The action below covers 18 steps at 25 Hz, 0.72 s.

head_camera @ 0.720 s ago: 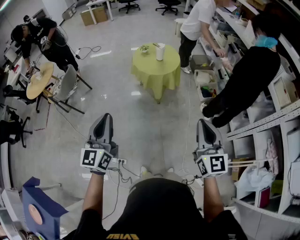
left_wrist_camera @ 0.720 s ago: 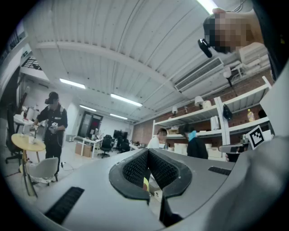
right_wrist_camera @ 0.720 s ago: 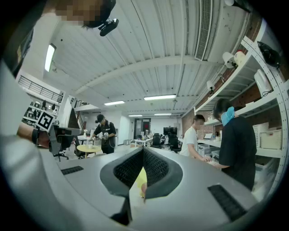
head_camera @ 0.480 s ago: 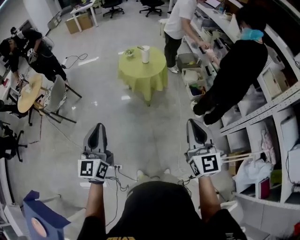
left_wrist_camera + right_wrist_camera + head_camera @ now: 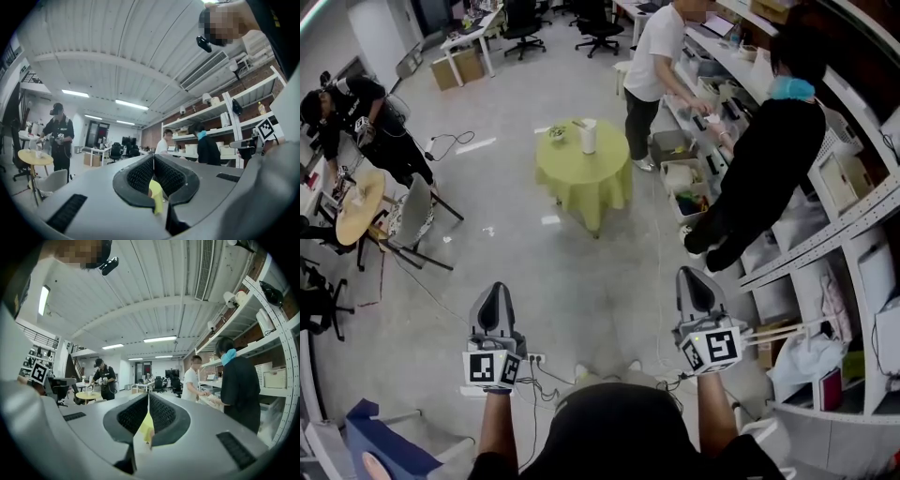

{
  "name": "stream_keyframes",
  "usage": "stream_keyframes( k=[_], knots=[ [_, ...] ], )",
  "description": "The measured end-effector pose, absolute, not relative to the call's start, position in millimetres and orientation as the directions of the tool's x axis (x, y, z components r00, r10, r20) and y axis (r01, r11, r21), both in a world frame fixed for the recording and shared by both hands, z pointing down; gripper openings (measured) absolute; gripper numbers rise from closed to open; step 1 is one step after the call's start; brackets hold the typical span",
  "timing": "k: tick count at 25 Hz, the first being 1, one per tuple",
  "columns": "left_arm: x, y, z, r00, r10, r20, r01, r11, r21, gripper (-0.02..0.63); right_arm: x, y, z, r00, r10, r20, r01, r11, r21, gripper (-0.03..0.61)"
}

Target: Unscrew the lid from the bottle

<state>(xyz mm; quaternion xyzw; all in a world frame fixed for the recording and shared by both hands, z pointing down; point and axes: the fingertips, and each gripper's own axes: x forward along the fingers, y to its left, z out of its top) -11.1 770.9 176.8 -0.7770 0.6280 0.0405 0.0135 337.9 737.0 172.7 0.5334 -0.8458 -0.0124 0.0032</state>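
Out ahead on the round green-clothed table [image 5: 574,178], a white upright container [image 5: 589,137] is standing well apart from both grippers; I'm reading that as the bottle, but it's too small to make out a lid. Left gripper [image 5: 496,292] and right gripper [image 5: 693,277] are both pointing level over bare floor, jaws clenched together and gripping nothing. The yellow-green sliver showing past the pads in each gripper view is likely just the far tablecloth. Task isn't under way yet. Risks as I'm judging them: floor cables [image 5: 534,361] are lying right by the person's feet, so stepping forward could snag them. The person in black [image 5: 769,155] is leaning into the aisle on the right, so that side is tight. Arriving with the jaws closed would knock the tall container over. The cloth is hanging loose, so a sideways push could drag it. Twisting the top without the other gripper clamping the body would only be spinning the whole thing.
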Motion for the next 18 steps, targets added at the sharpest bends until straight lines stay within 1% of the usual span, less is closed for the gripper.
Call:
stream_keyframes(
  k=[2, 5, 6, 7, 8, 9, 10, 11, 13, 14, 15, 18],
  knots=[
    [-12, 770, 174, 0.215, -0.973, -0.083, -0.976, -0.217, 0.016, 0.018, 330, 736, 170, -0.458, -0.889, -0.015, -0.889, 0.457, 0.038, 0.047],
    [-13, 769, 171, 0.246, -0.966, -0.076, -0.969, -0.247, -0.005, 0.021, 315, 734, 167, -0.500, -0.866, -0.026, -0.866, 0.498, 0.044, 0.148],
    [-14, 769, 171, 0.257, -0.963, -0.077, -0.966, -0.257, -0.002, 0.033, 310, 734, 167, -0.514, -0.857, -0.030, -0.858, 0.513, 0.043, 0.201],
    [-14, 769, 169, 0.266, -0.961, -0.081, -0.964, -0.267, 0.005, 0.070, 305, 734, 166, -0.526, -0.850, -0.031, -0.850, 0.525, 0.043, 0.259],
    [-15, 770, 168, 0.275, -0.957, -0.087, -0.961, -0.277, 0.015, 0.131, 301, 734, 166, -0.534, -0.845, -0.029, -0.845, 0.533, 0.044, 0.303],
    [-16, 771, 168, 0.288, -0.953, -0.096, -0.956, -0.291, 0.026, 0.167, 297, 734, 166, -0.538, -0.842, -0.028, -0.842, 0.537, 0.046, 0.324],
    [-17, 772, 167, 0.305, -0.947, -0.105, -0.950, -0.310, 0.036, 0.179, 293, 735, 165, -0.541, -0.840, -0.029, -0.840, 0.540, 0.046, 0.333],
    [-16, 773, 167, 0.326, -0.938, -0.113, -0.942, -0.333, 0.045, 0.206, 290, 736, 165, -0.545, -0.838, -0.031, -0.838, 0.543, 0.041, 0.342],
    [-15, 775, 169, 0.373, -0.921, -0.113, -0.924, -0.380, 0.049, 0.312, 284, 736, 167, -0.549, -0.835, -0.033, -0.836, 0.549, 0.025, 0.379],
    [-14, 777, 171, 0.393, -0.913, -0.107, -0.916, -0.399, 0.043, 0.348, 282, 737, 169, -0.547, -0.836, -0.030, -0.837, 0.547, 0.019, 0.387],
    [-14, 779, 174, 0.411, -0.907, -0.098, -0.909, -0.415, 0.032, 0.363, 281, 738, 171, -0.542, -0.840, -0.024, -0.841, 0.541, 0.016, 0.388],
    [-17, 788, 184, 0.442, -0.895, -0.066, -0.897, -0.443, 0.000, 0.371, 277, 742, 177, -0.513, -0.859, -0.011, -0.859, 0.513, -0.002, 0.388]
  ],
)
